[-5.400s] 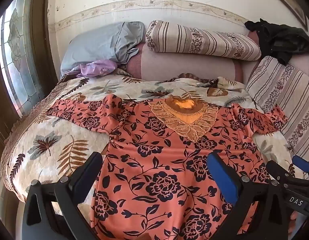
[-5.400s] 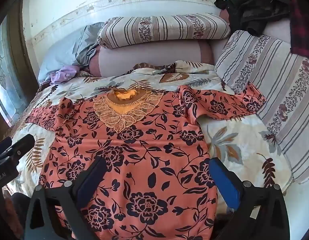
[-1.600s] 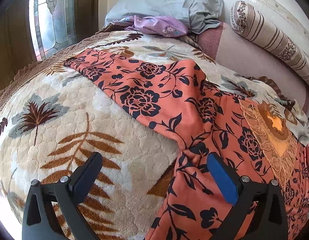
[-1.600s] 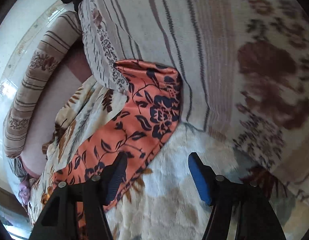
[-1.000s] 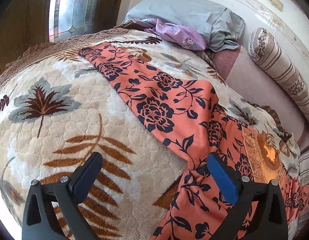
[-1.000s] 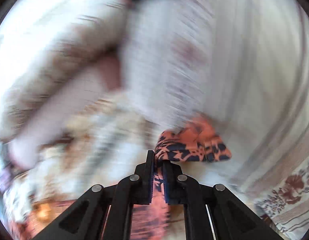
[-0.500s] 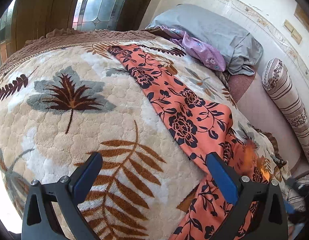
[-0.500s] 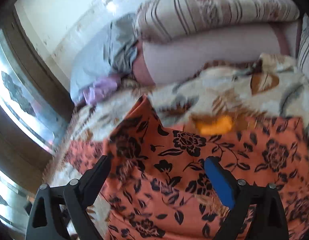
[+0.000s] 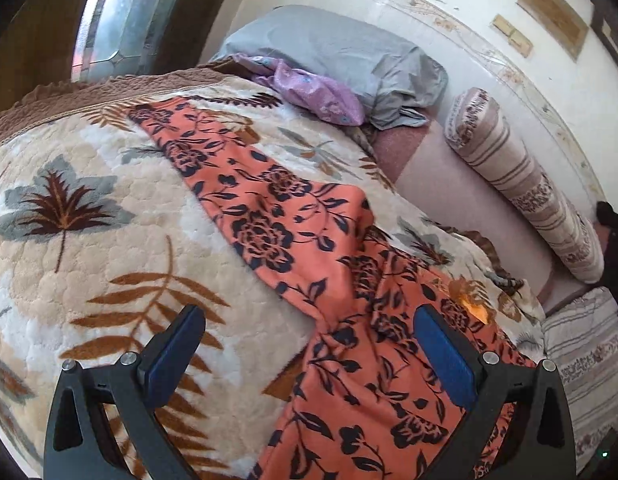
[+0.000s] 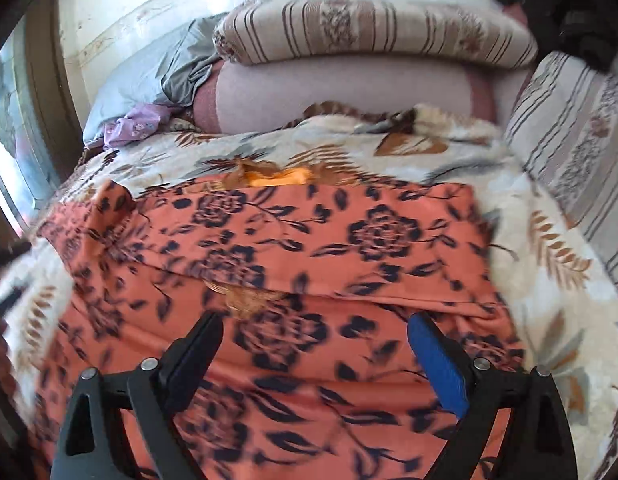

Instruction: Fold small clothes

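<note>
**Orange floral top, one sleeve folded in, on the fleece blanket**

The orange floral top is thin, drapey fabric with a navy rose-and-vine print, lying flat across a plush quilted blanket patterned with brown and grey leaves. In the right wrist view one sleeve lies folded over the chest, making a straight horizontal edge across the body, with a bit of the gold lace neckline poking out below it and the bright orange collar above. In the left wrist view the other sleeve is spread out flat as a long tapered strip running toward the brown scalloped edge of the blanket.

The left gripper has its fingers spread wide with nothing in them, over the spot where that sleeve meets the body. The right gripper is also spread wide and empty, above the lower part of the top.

Room-wise: plenty of bare blanket beside the loose sleeve. Striped bolster and grey pillow line the head end, a striped cushion boxes in the right side, and a small lilac garment sits near the pillow.
</note>
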A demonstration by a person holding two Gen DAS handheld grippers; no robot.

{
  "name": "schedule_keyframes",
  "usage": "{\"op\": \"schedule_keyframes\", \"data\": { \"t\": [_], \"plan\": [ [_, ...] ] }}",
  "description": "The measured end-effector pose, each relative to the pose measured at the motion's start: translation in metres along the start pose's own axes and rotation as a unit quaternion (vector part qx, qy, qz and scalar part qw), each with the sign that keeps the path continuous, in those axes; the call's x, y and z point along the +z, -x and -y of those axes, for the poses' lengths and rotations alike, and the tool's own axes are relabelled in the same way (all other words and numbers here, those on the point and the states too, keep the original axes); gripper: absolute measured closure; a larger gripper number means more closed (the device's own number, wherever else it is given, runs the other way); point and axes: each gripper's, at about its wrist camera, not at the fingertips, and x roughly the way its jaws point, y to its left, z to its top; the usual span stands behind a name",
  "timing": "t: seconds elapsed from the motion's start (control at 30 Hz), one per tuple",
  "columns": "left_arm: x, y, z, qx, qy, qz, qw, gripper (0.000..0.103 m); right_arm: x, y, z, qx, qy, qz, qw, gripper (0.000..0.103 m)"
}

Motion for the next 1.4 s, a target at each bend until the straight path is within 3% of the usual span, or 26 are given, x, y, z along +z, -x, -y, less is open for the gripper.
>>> {"op": "schedule_keyframes", "data": {
  "t": [0.07,0.13,0.23,0.33,0.43,0.5,0.53,0.63,0.83,0.87,0.93,0.97,1.0,1.03,1.1,1.2,1.27,1.33,1.37,1.4],
  "plan": [
    [-0.006,-0.001,0.018,-0.046,-0.029,-0.023,0.9983,0.000,-0.022,-0.013,0.005,-0.020,0.003,-0.006,1.000,0.008],
    [-0.012,-0.003,0.039,-0.084,-0.060,-0.047,0.9935,0.000,-0.036,-0.029,0.014,0.000,-0.020,-0.037,0.999,0.008],
    [-0.011,-0.018,0.069,-0.125,-0.068,-0.088,0.9859,0.000,-0.031,-0.030,0.023,0.021,-0.041,-0.033,0.998,0.007],
    [-0.005,-0.052,0.089,-0.151,-0.025,-0.143,0.9777,0.000,-0.030,-0.033,0.025,0.029,-0.047,-0.027,0.998,0.006],
    [-0.002,-0.096,0.089,-0.154,0.041,-0.197,0.9673,0.002,-0.029,-0.035,0.027,0.031,-0.049,-0.024,0.998,0.006],
    [-0.004,-0.120,0.083,-0.147,0.080,-0.229,0.9589,0.013,-0.031,-0.036,0.028,0.034,-0.051,-0.021,0.998,0.006],
    [-0.006,-0.127,0.079,-0.141,0.095,-0.237,0.9566,0.013,-0.031,-0.036,0.028,0.035,-0.051,-0.020,0.998,0.006],
    [-0.011,-0.137,0.066,-0.126,0.134,-0.235,0.9546,0.014,-0.033,-0.035,0.027,0.035,-0.053,-0.018,0.998,0.006],
    [-0.007,-0.133,0.069,-0.094,0.121,-0.217,0.9641,0.017,-0.032,-0.036,0.026,0.034,-0.052,-0.019,0.998,0.006],
    [-0.007,-0.137,0.069,-0.084,0.122,-0.220,0.9641,0.024,-0.032,-0.036,0.026,0.033,-0.052,-0.019,0.998,0.006],
    [-0.001,-0.141,0.067,-0.045,0.110,-0.220,0.9682,0.061,-0.032,-0.037,0.026,0.033,-0.052,-0.020,0.998,0.006],
    [0.001,-0.146,0.066,-0.021,0.098,-0.233,0.9675,0.096,-0.032,-0.037,0.026,0.033,-0.052,-0.019,0.998,0.006],
    [0.002,-0.145,0.065,-0.023,0.104,-0.237,0.9656,0.097,-0.032,-0.037,0.026,0.033,-0.052,-0.019,0.998,0.006],
    [0.005,-0.137,0.067,-0.024,0.094,-0.227,0.9691,0.097,-0.032,-0.037,0.026,0.032,-0.051,-0.020,0.998,0.006],
    [0.012,-0.102,0.085,-0.025,0.033,-0.174,0.9839,0.097,-0.032,-0.038,0.026,0.032,-0.050,-0.020,0.998,0.006],
    [0.003,-0.045,0.097,-0.037,-0.018,-0.109,0.9932,0.097,-0.032,-0.038,0.027,0.032,-0.050,-0.020,0.998,0.006],
    [-0.014,-0.048,0.092,-0.005,-0.042,-0.118,0.9921,0.095,-0.032,-0.039,0.027,0.031,-0.050,-0.021,0.998,0.006],
    [-0.035,-0.086,0.080,0.043,-0.062,-0.188,0.9792,0.094,-0.032,-0.039,0.027,0.030,-0.048,-0.022,0.998,0.006],
    [-0.040,-0.093,0.075,0.034,-0.066,-0.186,0.9798,0.094,-0.032,-0.039,0.027,0.031,-0.049,-0.022,0.998,0.006],
    [-0.038,-0.086,0.078,0.024,-0.087,-0.156,0.9837,0.092,-0.032,-0.038,0.028,0.032,-0.049,-0.022,0.998,0.006]
  ]
}}
